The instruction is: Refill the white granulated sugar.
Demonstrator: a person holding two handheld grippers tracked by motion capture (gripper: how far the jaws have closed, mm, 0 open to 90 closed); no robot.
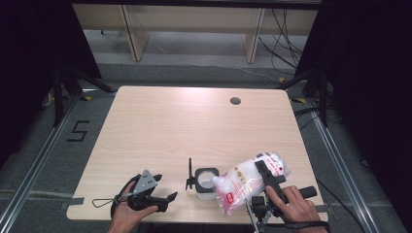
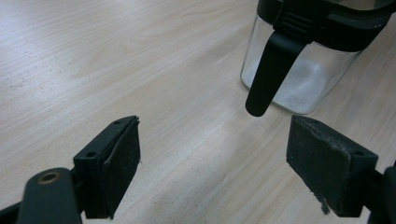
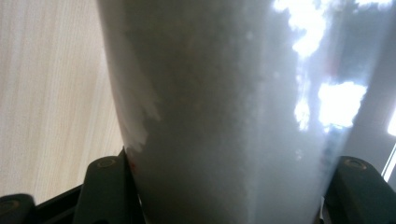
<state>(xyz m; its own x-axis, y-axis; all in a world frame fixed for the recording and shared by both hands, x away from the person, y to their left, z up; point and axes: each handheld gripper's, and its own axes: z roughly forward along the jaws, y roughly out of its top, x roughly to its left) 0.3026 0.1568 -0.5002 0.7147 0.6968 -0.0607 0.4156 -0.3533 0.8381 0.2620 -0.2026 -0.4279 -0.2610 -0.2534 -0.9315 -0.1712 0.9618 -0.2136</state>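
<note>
Right gripper (image 1: 265, 180), clamped on bag (image 1: 243, 187), is tipping white powder into barely filled jar (image 1: 206, 182); left gripper (image 1: 163, 191) is waiting, jaws apart.

The jar (image 1: 206, 182) stands on the table (image 1: 170, 126) at six o'clock. The bag (image 1: 248, 182) touches it at three o'clock.

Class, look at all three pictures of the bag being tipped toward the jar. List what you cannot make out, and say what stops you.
1. Print on the bag: too small in the high view.
2. The jar mouth: cut off by the top edge in the left gripper view; in the high view the bag's end covers part of it.
3. Right hand-held gripper pads: hidden behind the bag.
4. Whether anything is pouring: too small to tell.
</note>
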